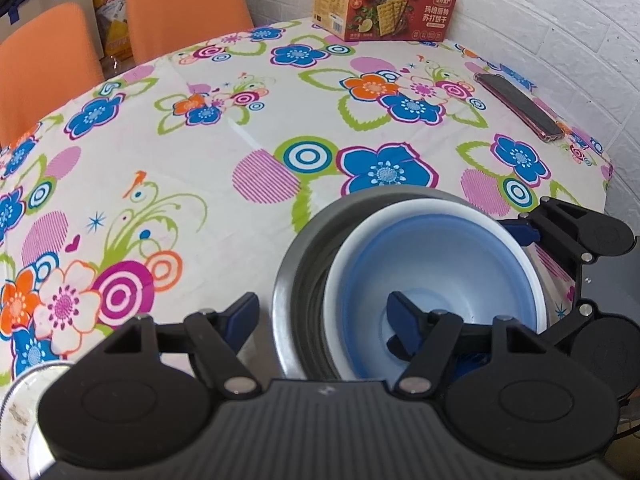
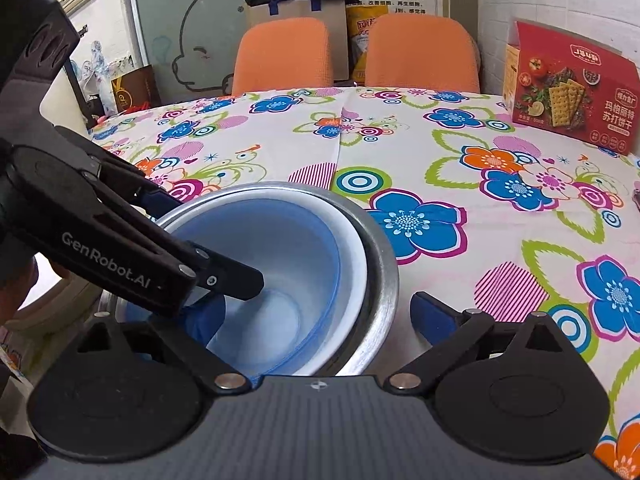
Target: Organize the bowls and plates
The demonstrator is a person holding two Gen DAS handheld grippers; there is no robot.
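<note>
So the blue bowl [image 1: 436, 280] sits nested in the steel bowl [image 1: 304, 264], lower right of the left view. Both grippers straddle the stack's rims, spread wide: left gripper [image 1: 324, 316] over the left side, right gripper [image 2: 320, 312] over the right.

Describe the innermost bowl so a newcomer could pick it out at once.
On the floral-clothed table, find the steel bowl between both grippers. A white bowl nests inside it, and the blue-rimmed bowl sits innermost, the only one with pale blue walls.
</note>
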